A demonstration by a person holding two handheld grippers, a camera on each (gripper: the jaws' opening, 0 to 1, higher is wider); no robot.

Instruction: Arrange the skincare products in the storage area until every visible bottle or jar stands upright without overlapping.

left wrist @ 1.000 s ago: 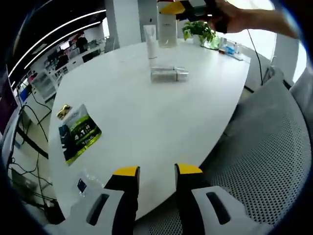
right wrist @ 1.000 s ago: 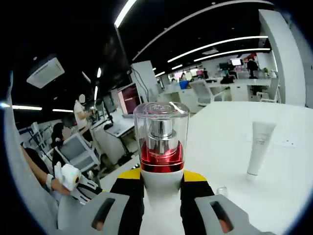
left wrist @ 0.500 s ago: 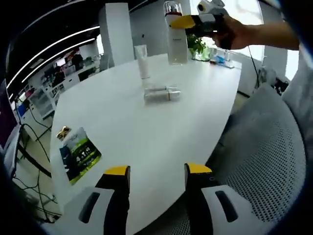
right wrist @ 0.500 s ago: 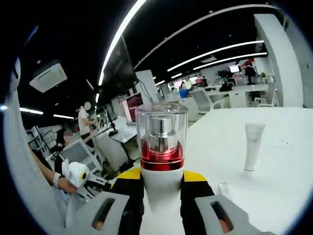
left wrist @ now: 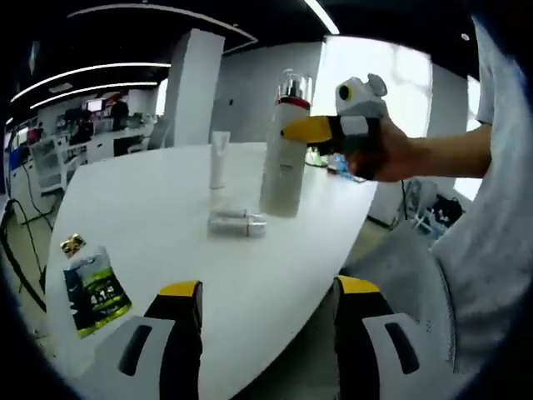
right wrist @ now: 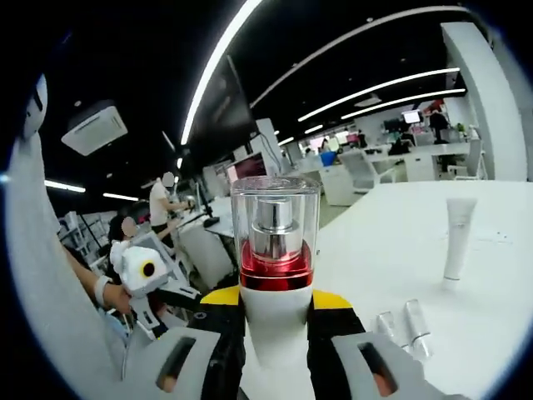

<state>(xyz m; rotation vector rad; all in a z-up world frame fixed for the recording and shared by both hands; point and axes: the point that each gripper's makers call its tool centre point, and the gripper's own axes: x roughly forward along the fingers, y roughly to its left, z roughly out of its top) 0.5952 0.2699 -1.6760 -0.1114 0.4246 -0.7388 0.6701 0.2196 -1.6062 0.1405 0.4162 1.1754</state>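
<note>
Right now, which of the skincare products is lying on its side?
The small silver bottle lies flat on the table. The white tube stands upright; the right gripper holds the tall pump bottle upright.

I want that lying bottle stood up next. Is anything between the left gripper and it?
Nothing visible: bare white table lies between the open left gripper and the lying bottle. The tall pump bottle held by the right gripper stands behind it.

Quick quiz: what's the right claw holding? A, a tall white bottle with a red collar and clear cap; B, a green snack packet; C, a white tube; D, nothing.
A: the right claw is shut on the tall white bottle, its red collar and clear cap rising between the jaws.
</note>
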